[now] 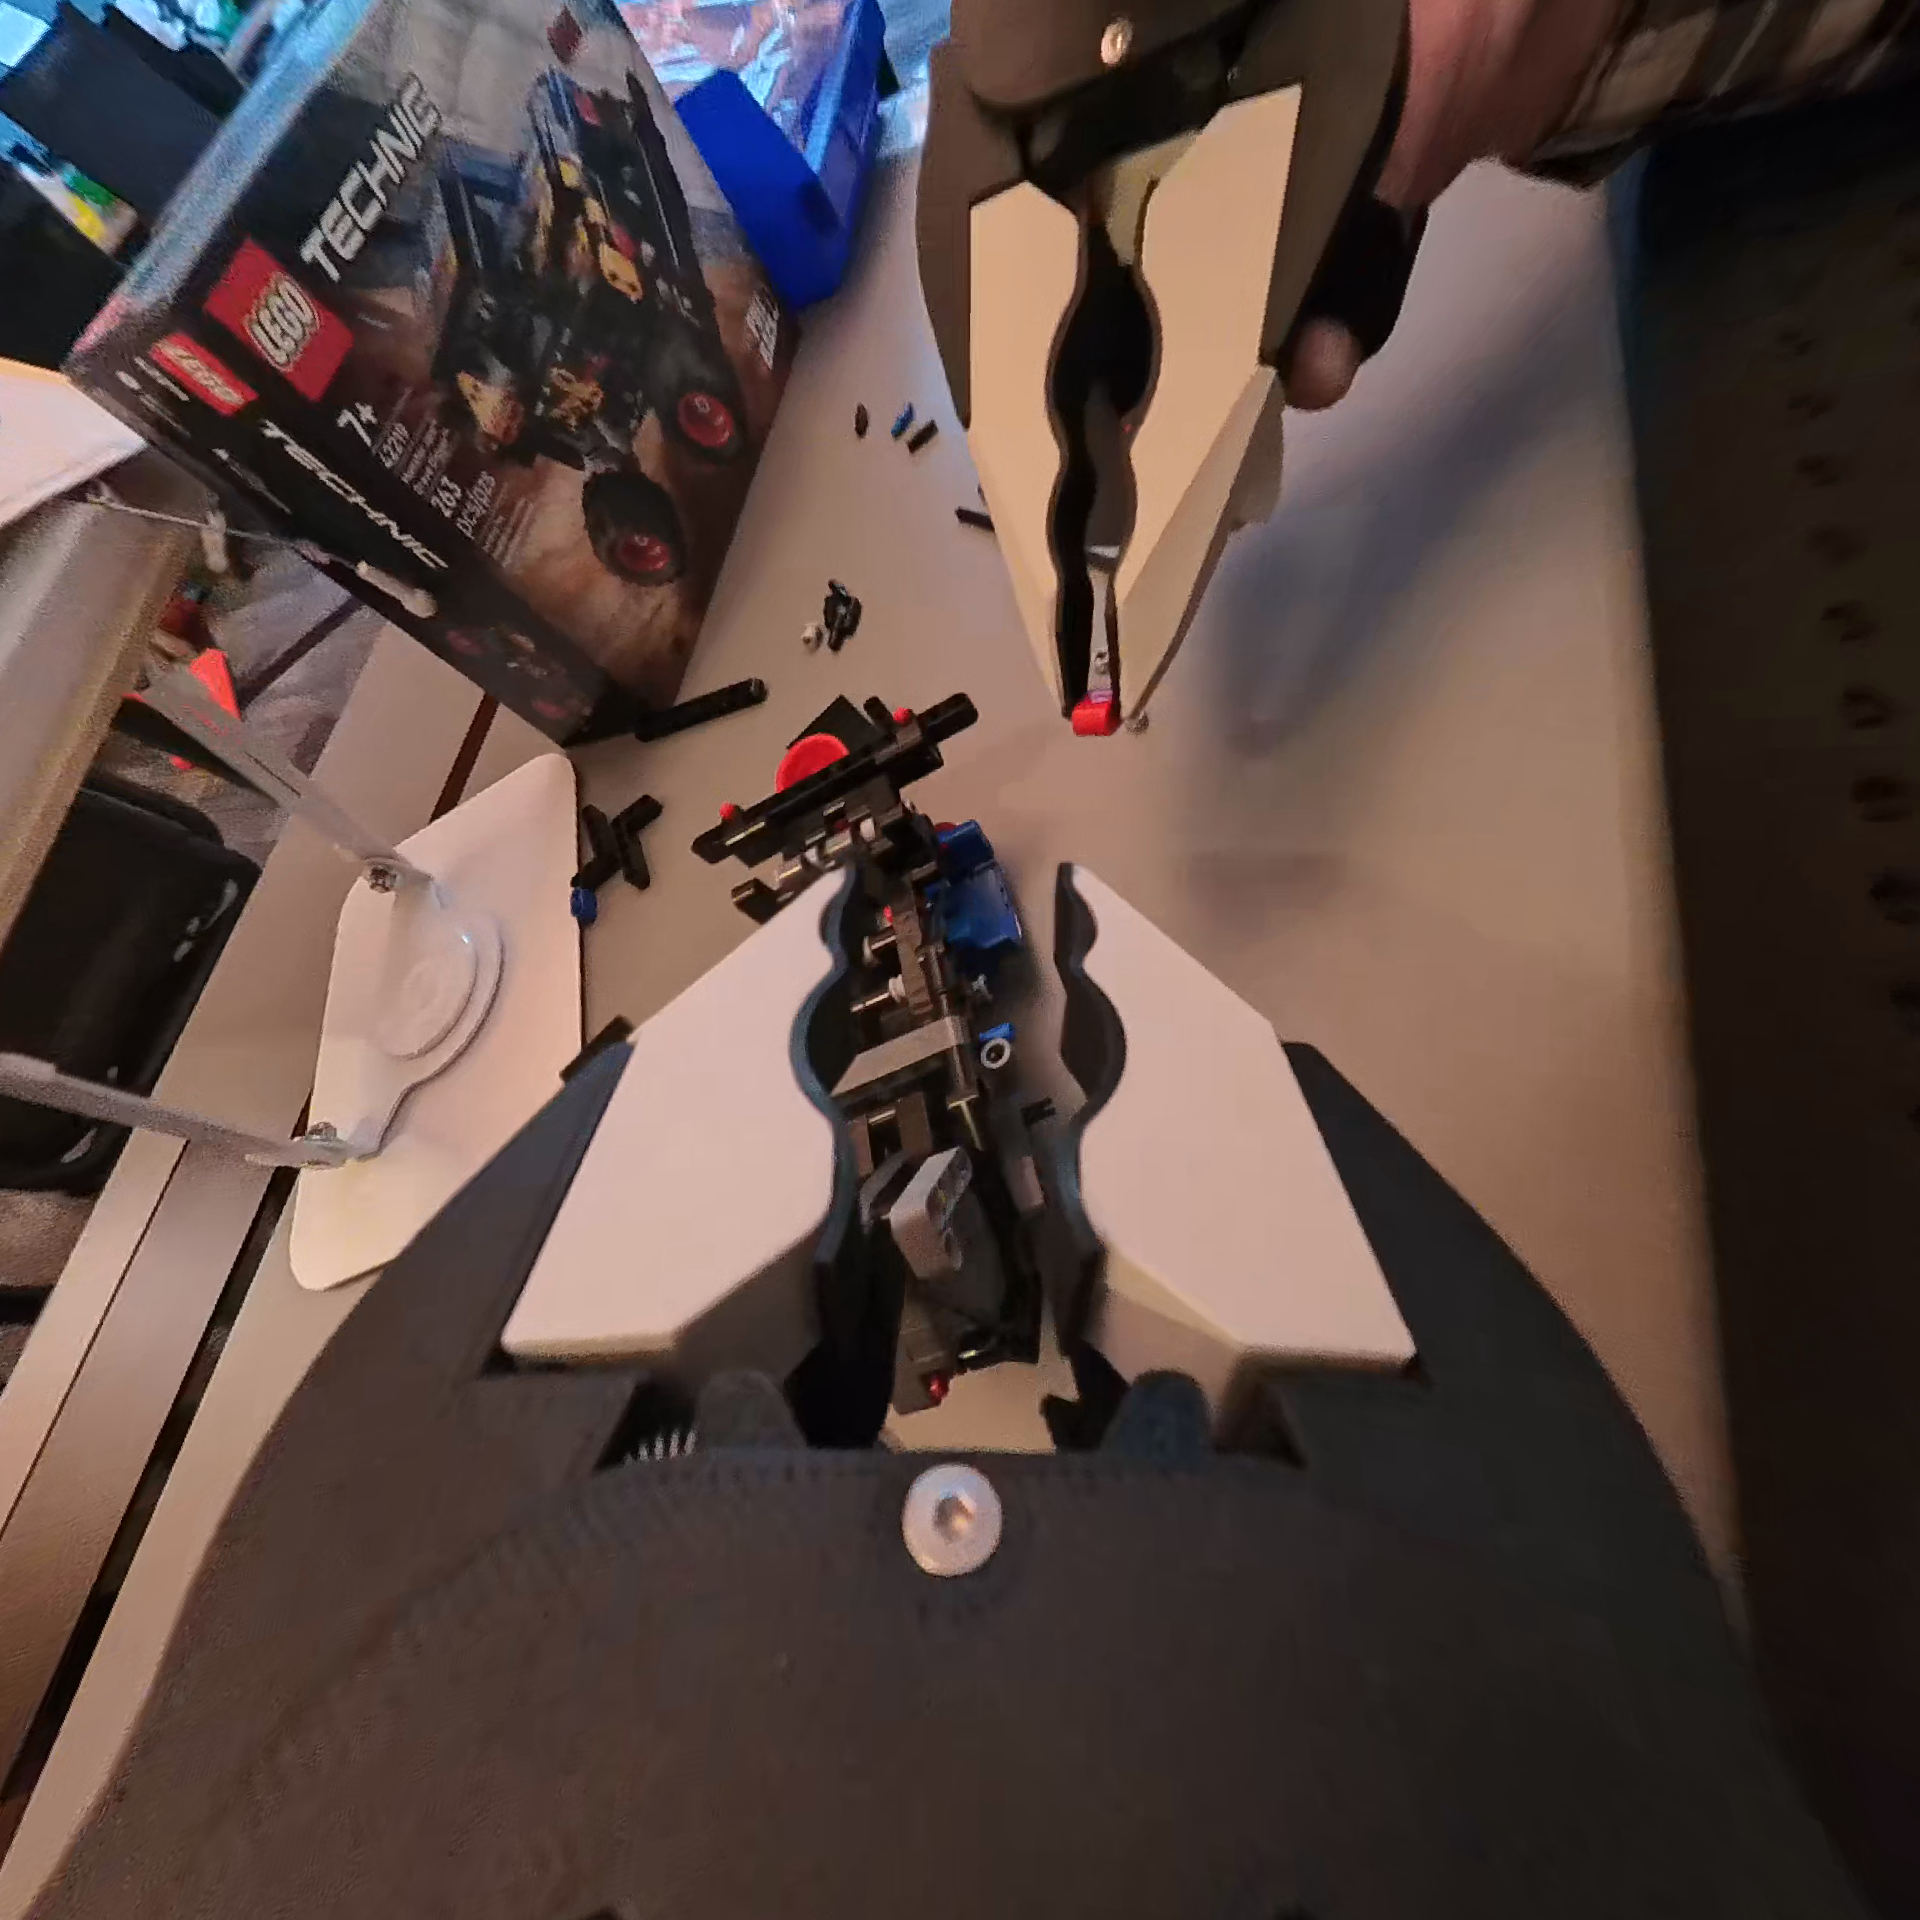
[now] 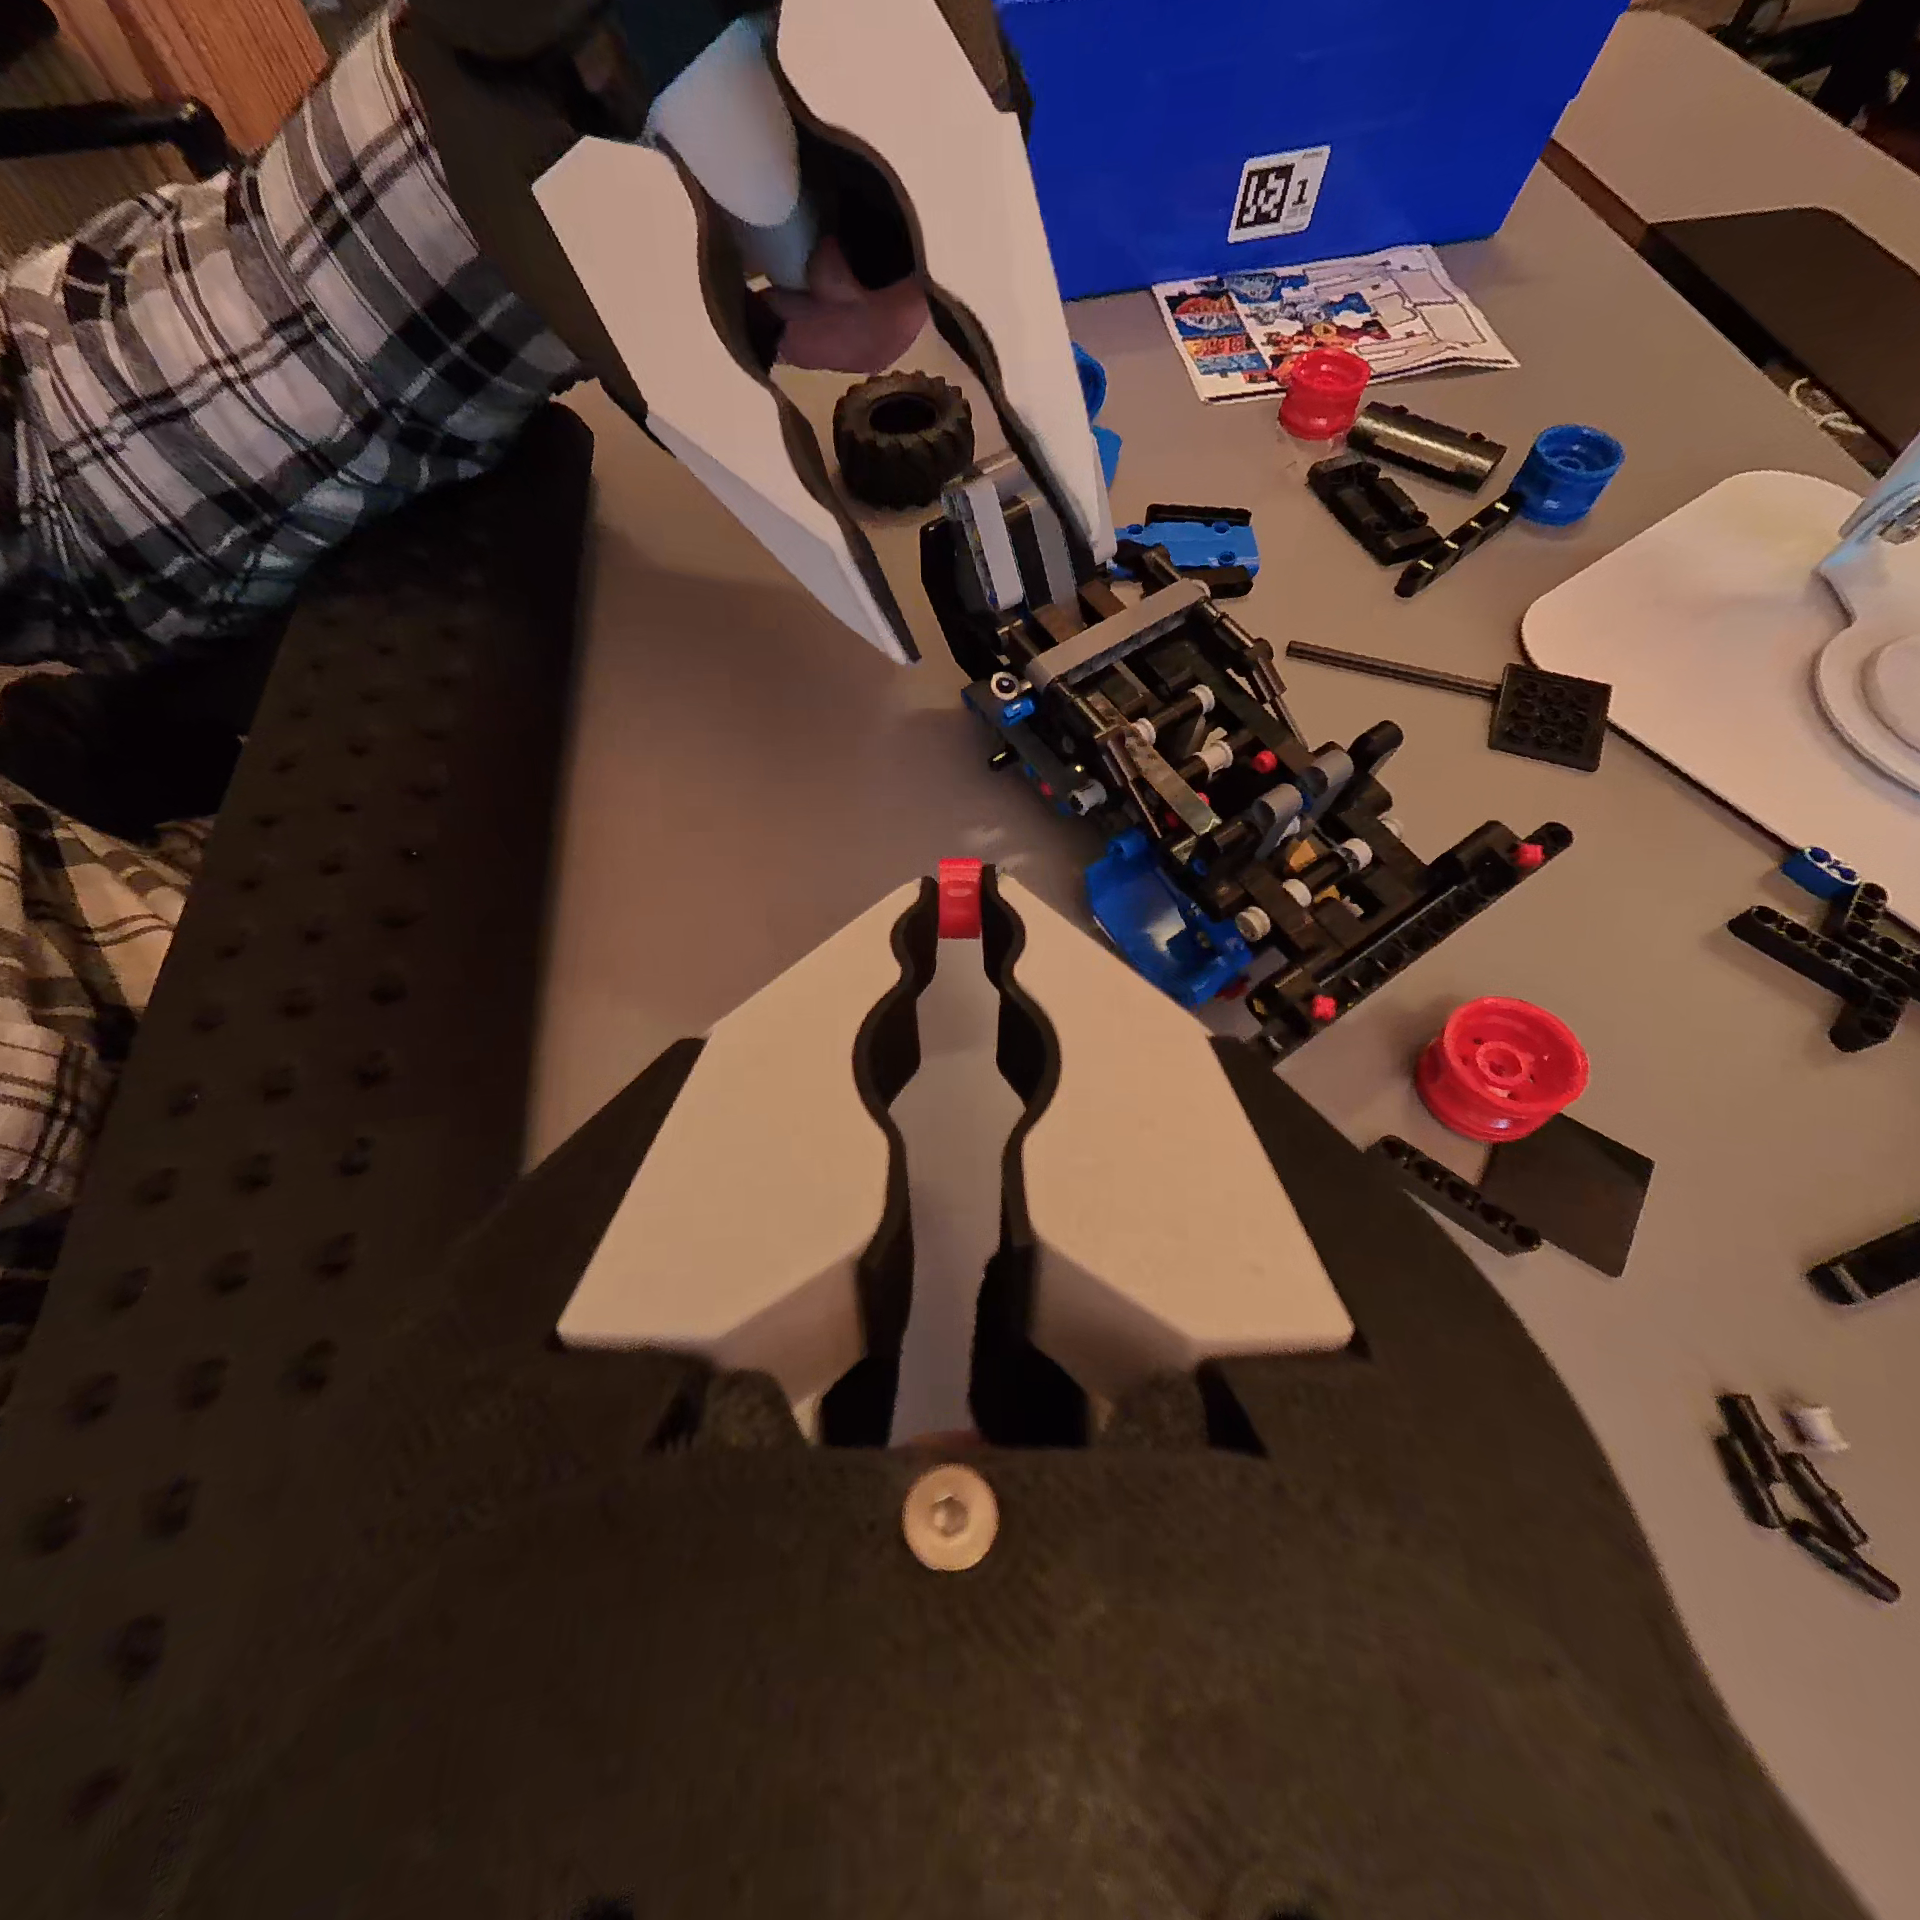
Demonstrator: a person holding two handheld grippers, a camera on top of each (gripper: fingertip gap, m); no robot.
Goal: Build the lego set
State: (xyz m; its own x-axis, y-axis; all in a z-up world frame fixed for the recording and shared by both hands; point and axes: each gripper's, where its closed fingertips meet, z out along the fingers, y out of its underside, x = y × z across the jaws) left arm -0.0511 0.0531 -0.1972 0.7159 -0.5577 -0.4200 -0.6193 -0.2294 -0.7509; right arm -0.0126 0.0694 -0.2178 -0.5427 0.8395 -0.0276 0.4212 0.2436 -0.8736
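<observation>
The right tool (image 2: 961, 899) is pinching a small red bush (image 2: 959, 899) at its very tips, held just short of the half-built chassis (image 2: 1195, 769) and not yet touching it. The left tool (image 1: 951, 894) straddles the rear of that chassis with its fingers spread; whether they actually press the sides I cannot tell, though one fingertip (image 2: 1081, 520) sits against the grey rear block. The chassis itself lies on the tabletop (image 2: 748, 727): a black beam frame with grey cross-pieces, blue panels along one flank and a long black beam across its front end. That looks like a partial build, by my judgement somewhere before the middle. No wheels are fitted: a red rim (image 2: 1501, 1070) lies just beyond the chassis's front, a second red rim (image 2: 1322, 392) and a blue rim (image 2: 1567, 473) lie farther off past its side, and a black tyre (image 2: 902, 436) sits behind its rear. Loose black beams (image 2: 1839, 956) and pins (image 2: 1787, 1496) are scattered around the chassis, and the set's box (image 1: 436, 343) stands beyond it.
</observation>
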